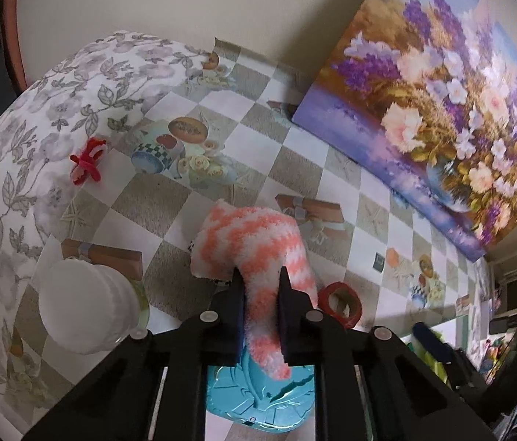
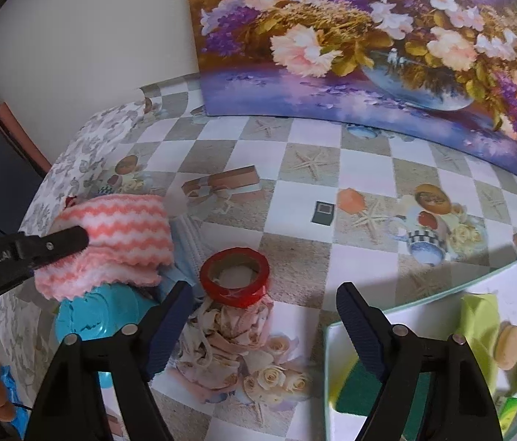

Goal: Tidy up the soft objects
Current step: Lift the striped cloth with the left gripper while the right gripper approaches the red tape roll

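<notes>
On the checked bench's (image 2: 306,136) left side, the left tongs (image 1: 260,275) pinch a fluffy pink-and-white zigzag cloth (image 1: 258,239) at its bunched middle, draped above a turquoise plastic dish (image 1: 258,400). It looks light, limp, easily squeezed. Further right, the right tongs (image 2: 262,294) gape empty near a red tape roll (image 2: 234,275).

Sock (image 1: 258,242): fluffy, matt knit cloth, pink-white zigzag. Table (image 2: 332,169) cover looks smooth, slightly glossy, printed vinyl. Tape roll (image 2: 234,270): shiny red film on a cardboard core; turquoise dish (image 1: 258,400): glossy embossed plastic.
</notes>
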`<state>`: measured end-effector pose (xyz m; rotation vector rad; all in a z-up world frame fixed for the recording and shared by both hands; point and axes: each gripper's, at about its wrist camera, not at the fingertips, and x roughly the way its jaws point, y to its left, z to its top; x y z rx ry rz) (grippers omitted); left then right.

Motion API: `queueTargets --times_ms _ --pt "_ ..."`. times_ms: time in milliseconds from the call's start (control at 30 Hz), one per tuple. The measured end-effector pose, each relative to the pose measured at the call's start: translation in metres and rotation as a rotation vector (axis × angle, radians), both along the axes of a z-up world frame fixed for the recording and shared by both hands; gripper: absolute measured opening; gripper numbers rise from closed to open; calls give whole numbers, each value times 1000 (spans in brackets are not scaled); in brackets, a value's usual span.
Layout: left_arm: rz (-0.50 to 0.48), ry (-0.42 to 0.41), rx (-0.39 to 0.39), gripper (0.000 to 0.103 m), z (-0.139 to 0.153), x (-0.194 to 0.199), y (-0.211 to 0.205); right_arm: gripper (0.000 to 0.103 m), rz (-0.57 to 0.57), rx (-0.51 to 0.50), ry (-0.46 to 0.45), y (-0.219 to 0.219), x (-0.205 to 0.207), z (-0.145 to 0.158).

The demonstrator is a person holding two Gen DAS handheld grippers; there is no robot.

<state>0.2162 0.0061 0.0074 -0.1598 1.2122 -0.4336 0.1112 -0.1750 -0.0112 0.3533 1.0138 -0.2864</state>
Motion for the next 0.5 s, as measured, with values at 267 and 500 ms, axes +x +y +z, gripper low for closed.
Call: queueTargets --times_ms 267,500 --pt "31 -12 -35 15 2 3 6 77 37 24 16 3 14 -18" --pt "37 4 -41 15 -4 4 6 74 49 36 46 2 24 -38"
